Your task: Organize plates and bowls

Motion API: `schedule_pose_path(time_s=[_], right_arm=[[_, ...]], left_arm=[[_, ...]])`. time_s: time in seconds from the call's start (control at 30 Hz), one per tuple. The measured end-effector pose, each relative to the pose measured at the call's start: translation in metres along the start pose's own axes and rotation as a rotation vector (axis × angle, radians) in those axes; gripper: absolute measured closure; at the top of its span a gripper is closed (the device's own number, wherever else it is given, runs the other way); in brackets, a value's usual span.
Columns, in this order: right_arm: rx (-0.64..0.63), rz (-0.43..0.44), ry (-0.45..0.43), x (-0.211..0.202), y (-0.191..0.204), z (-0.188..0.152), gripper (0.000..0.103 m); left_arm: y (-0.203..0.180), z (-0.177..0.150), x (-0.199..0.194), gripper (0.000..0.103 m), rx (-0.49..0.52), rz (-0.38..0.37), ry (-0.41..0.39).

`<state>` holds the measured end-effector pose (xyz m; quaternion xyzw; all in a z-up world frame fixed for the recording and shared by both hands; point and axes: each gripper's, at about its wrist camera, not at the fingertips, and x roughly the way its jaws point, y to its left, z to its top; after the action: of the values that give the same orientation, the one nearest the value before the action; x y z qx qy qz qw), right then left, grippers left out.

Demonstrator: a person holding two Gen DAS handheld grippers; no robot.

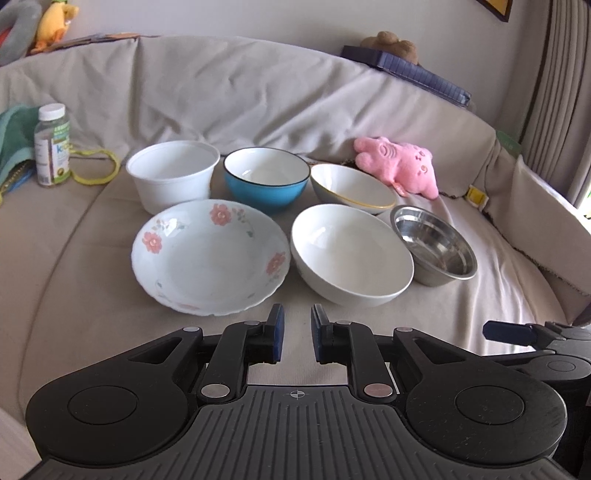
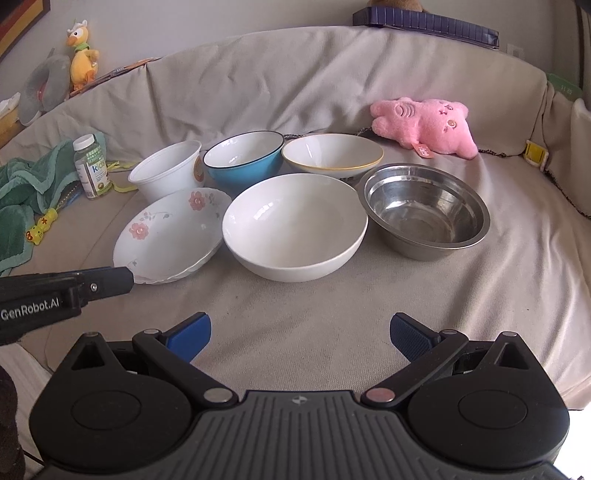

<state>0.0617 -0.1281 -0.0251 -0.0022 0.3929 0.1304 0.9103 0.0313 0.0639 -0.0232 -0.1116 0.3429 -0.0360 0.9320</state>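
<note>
Home living room | sofa (image 2: 332, 74) draped in a beige cover | pink plush toy (image 2: 424, 127) on the seat | yellow duck plush (image 2: 82, 55) up on the backrest | green blanket (image 2: 26, 192) and kids' vitamin bottle (image 2: 90, 166) lying at the side | picture frame corner (image 2: 20, 22) on the wall

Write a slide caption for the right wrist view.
Open right hand-held gripper faces six empty dishes on a sofa, nearest a white bowl.
</note>
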Motion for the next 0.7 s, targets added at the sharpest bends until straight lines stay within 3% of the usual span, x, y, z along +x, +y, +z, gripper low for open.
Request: schedule_pose_path(time_s=[0.13, 0.27, 0.37, 0.57, 0.7], right_arm=[[0.009, 0.015, 0.006, 0.016, 0.006, 0.009, 0.0], [0.049, 0.057, -0.01, 0.033, 0.012, 0.02, 0.0], [0.04, 0.107, -0.036, 0.041, 0.019, 0.033, 0.0], [-0.012, 0.092, -0.04, 0.055, 0.033, 0.058, 0.001], [-0.059, 0.116, -0.027, 0.062, 0.037, 0.079, 0.002]], left_arm=[[0.023, 0.004, 0.017, 0.086, -0.052, -0.033, 0.033], [0.043, 0.007, 0.036, 0.086, -0.097, 0.022, 0.107], [0.067, 0.005, 0.046, 0.086, -0.174, 0.011, 0.144], [0.126, 0.006, 0.056, 0.086, -0.409, -0.092, 0.175], [0.147, 0.015, 0.056, 0.086, -0.484, -0.136, 0.165]])
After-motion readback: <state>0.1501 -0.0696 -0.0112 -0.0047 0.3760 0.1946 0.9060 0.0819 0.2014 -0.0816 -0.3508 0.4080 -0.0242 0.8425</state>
